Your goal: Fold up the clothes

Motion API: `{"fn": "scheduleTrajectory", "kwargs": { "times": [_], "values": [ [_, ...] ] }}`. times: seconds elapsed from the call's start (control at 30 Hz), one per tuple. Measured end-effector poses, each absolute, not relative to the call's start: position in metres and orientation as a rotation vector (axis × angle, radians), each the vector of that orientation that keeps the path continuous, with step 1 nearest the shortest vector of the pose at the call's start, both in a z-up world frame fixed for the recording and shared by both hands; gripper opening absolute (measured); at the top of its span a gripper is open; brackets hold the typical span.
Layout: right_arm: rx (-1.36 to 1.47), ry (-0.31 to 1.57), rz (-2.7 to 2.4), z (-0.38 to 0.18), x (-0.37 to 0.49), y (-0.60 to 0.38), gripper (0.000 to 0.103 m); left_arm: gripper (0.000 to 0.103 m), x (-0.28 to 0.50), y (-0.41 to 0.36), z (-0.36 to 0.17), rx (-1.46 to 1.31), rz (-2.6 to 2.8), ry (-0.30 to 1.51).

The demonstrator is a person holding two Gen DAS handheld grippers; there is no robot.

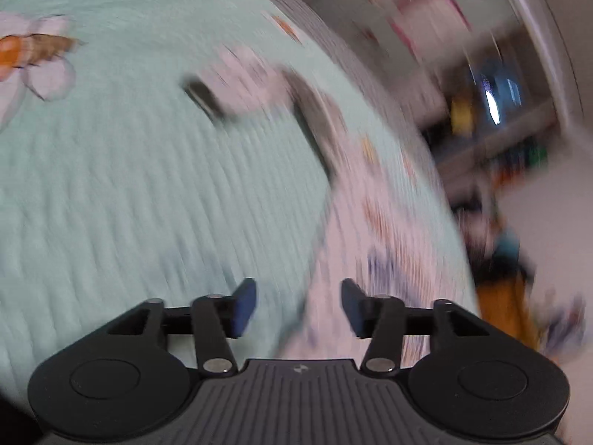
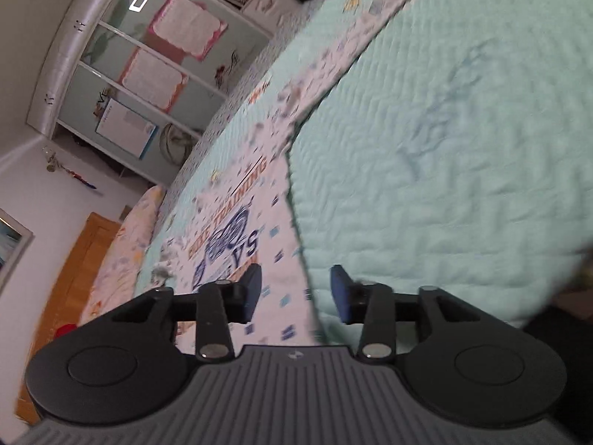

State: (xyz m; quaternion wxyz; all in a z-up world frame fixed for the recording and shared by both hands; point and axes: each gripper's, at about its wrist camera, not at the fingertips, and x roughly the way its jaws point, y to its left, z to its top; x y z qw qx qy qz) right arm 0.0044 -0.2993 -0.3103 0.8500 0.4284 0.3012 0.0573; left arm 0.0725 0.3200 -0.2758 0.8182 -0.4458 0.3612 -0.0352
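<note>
A white printed garment (image 2: 237,215) with orange lettering and a blue emblem lies flat on a mint quilted bedspread (image 2: 444,148). Its long strip runs up toward the far edge of the bed. My right gripper (image 2: 295,293) hovers open over the garment's edge, nothing between its fingers. In the blurred left wrist view the same white garment (image 1: 374,244) lies on the bedspread (image 1: 129,185), and my left gripper (image 1: 298,306) stands open just above its near edge, holding nothing.
A wardrobe with glass doors and pinned papers (image 2: 155,59) stands beyond the bed. A pillow (image 2: 122,256) and a wooden headboard (image 2: 74,270) lie at the left. Blurred shelves with coloured items (image 1: 493,118) show past the bed edge.
</note>
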Motion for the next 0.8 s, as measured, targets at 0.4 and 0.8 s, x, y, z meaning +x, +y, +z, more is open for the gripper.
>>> {"fn": "scheduleTrajectory", "kwargs": {
  "times": [0.4,0.8],
  "values": [
    [0.897,0.671,0.081,-0.321,0.015,-0.297,0.048,0.061,0.158,0.393,-0.328,-1.339,0.118,0.672],
    [0.847,0.689,0.047,-0.318,0.024,-0.288,0.048,0.008,0.263,0.428,-0.314,-1.069,0.091,0.665]
  ]
}}
